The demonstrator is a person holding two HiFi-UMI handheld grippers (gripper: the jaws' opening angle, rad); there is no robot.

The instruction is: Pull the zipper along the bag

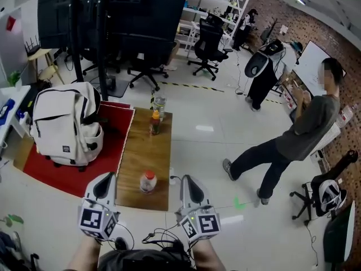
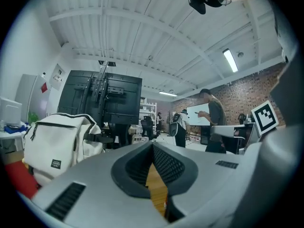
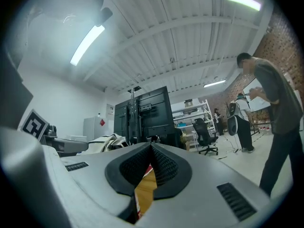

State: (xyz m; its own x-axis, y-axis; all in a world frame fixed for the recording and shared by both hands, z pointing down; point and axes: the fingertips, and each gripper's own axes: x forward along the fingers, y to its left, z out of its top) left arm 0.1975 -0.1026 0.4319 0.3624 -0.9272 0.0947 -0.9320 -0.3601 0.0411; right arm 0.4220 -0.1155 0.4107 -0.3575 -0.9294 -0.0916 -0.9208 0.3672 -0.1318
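Workshop floor, pale and wide, with office chairs and shelving at the back and a person (image 1: 293, 137) standing well off to the right. Down at left lies a red mat (image 1: 48, 171), and on it the task's thing, the white backpack (image 1: 66, 126), sitting upright with its dark zipper lines facing us. Just beside the mat is a low wooden table (image 1: 148, 160).

Both tools are held level over the near end of that table, well short of the bag. The left gripper (image 1: 105, 180) has its jaws pressed together on nothing, and so does the right gripper (image 1: 188, 180) — only wood shows below the pads.

So this looks like the approach. To do it well, I'd say swing left past the table, open the jaws before arriving, and let one gripper pinch the fabric near the zipper's end while the other takes the pull tab. Then draw it along the track's line, not away from it. The bag looks soft and could slump or tip.

Containers now: the backpack appears zipped, its contents hidden. On the table, a clear jar (image 1: 159, 103) looks empty, a bottle with amber liquid (image 1: 155, 123) stands just beside it, and a red-capped bottle (image 1: 148, 182) sits near us — its fill is hard to judge.
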